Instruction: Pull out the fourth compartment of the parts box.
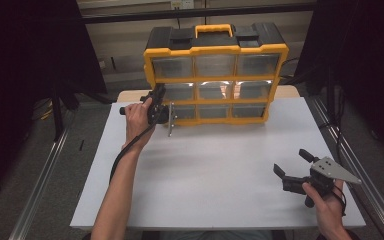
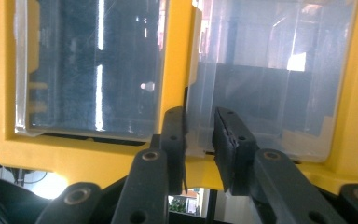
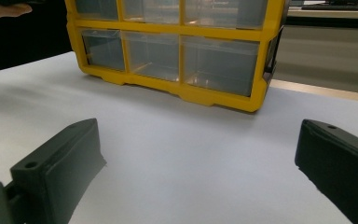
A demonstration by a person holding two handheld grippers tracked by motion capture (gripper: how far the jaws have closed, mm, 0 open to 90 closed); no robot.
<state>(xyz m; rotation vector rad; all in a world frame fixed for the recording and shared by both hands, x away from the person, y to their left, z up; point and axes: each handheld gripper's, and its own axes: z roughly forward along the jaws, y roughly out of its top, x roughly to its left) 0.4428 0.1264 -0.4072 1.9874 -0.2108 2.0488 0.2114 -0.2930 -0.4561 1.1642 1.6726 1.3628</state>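
Yellow-and-black organizer cabinet (image 1: 215, 75) stands upright at the far edge of the white table (image 1: 220, 165), slightly left of centre, orange carry handle on top. Front holds three rows of three clear drawers. From the right gripper view the bottom-row drawers (image 3: 177, 58) look empty; the contents of the upper rows cannot be told through the glare.

Left gripper (image 1: 161, 96) sits at the cabinet's left column, at the middle row. In the left gripper view its jaws are closed down on the clear front lip of a drawer (image 2: 261, 88), just right of a yellow divider post; the clear plastic edge sits pinched between the pads (image 2: 230, 140). The neighbouring drawer (image 2: 88, 70) to the left is shut flush in its frame. A small pale speck shows behind its front; what it is cannot be told.

Right gripper (image 1: 294, 169) is held low over the near right corner of the table, well apart from the cabinet, jaws spread wide with nothing between them.

Open room: the whole near and middle stretch of table lies bare between cabinet and person. The right gripper is close to the near and right edges. Cabinet base sits just inside the far edge.
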